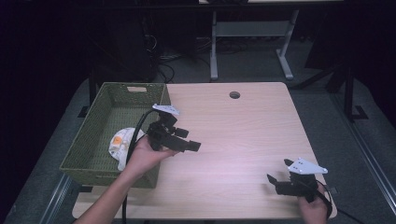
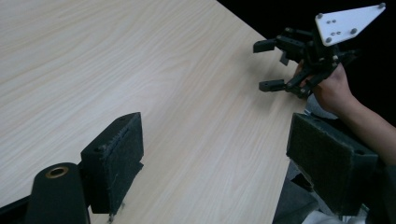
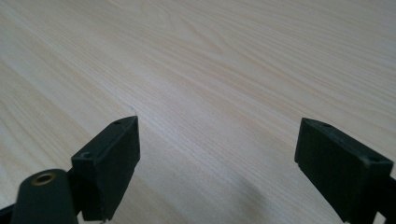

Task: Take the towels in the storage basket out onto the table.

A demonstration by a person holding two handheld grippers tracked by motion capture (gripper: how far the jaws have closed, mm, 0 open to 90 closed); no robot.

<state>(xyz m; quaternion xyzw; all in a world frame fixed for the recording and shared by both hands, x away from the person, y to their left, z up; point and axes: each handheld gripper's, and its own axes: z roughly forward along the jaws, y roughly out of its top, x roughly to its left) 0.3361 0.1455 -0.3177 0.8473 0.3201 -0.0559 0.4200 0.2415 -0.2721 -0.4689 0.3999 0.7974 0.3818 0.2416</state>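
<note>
My left gripper (image 1: 189,139) hovers over the wooden table (image 1: 243,135) just right of a green woven basket (image 1: 88,126), pointing right. In the left gripper view its jaws (image 2: 219,163) stand wide apart with nothing between them, so it is open. A white and orange packet (image 1: 119,142) lies inside the basket, partly behind my left hand. My right gripper (image 1: 276,173) sits low near the table's front right corner, pointing left. It is open and empty over bare wood in the right gripper view (image 3: 219,158), and the left gripper view also catches it open at the table edge (image 2: 271,65).
A round cable hole (image 1: 234,94) sits at the table's far edge. Behind the table, a white desk frame (image 1: 214,46) and cables stand on the dark floor. Bare tabletop stretches between the two grippers.
</note>
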